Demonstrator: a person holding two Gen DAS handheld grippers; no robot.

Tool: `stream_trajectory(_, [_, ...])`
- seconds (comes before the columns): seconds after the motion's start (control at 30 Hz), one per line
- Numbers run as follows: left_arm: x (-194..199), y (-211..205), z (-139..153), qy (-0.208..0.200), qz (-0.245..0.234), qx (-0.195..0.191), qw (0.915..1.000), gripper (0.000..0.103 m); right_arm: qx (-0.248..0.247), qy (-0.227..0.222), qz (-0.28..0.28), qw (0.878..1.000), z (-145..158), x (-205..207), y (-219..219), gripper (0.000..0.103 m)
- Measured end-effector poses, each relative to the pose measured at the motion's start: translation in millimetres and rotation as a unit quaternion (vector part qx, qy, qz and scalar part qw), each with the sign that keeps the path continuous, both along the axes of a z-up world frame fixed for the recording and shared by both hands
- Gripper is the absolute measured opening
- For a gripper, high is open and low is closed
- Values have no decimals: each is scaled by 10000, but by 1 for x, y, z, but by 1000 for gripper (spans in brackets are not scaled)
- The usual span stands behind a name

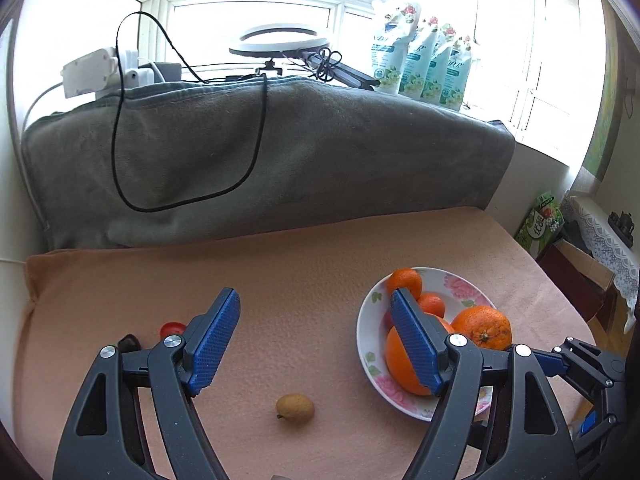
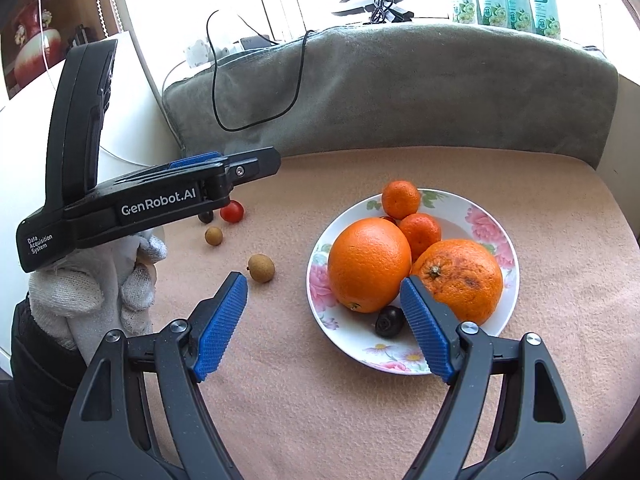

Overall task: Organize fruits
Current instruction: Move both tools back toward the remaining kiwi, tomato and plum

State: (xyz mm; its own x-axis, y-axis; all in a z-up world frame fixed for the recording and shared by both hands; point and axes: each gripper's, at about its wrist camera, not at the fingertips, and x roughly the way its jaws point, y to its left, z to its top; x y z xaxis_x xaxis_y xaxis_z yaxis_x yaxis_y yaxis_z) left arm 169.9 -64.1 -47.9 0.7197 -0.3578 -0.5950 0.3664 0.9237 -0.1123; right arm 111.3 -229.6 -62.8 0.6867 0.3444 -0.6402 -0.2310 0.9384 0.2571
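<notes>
- My left gripper [image 1: 316, 340] is spread wide, nothing between the blue pads, touching nothing. It hangs above the peach cloth [image 1: 280, 280] with one longan [image 1: 295, 406] lying under the gap.
- My right gripper [image 2: 324, 320] is equally wide and holds nothing. Its right pad [image 2: 426, 324] overlaps the plate in view, next to the dark berry [image 2: 389, 321]; I can't tell if it touches.
- From the right wrist view the left gripper [image 2: 252, 166] shows side-on, held in a white-gloved hand [image 2: 96, 292], over the loose fruit on the left.
- Floral plate [image 2: 472, 208] holds two big oranges [image 2: 369, 264] [image 2: 460, 280] touching each other, two mandarins [image 2: 401, 199] [image 2: 420, 234] behind them, and the dark berry at the front rim. Something small and red sits between the oranges, mostly hidden.
- Still on the cloth, left of the plate: nearer longan [image 2: 261, 268], a second longan [image 2: 213, 236], a cherry tomato [image 2: 232, 211], and a dark fruit [image 2: 205, 217] just beside it.
- Grey blanket [image 1: 260, 152] rises as a wall at the back edge; a black cable [image 1: 120, 140] loops over it.
- Open cloth in front of the plate and between plate and loose fruit.
</notes>
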Motion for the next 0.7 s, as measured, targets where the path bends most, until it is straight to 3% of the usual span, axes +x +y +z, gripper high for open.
stream_trajectory(0.27, [7,70,-10,116,697,-58,9975,78,-114,-97,167,9997,7,14,17,81])
stream_trajectory(0.7, [11,168,-31,379,1686,-367,9843,77,-158,66,666,9976,-4,34,52,81])
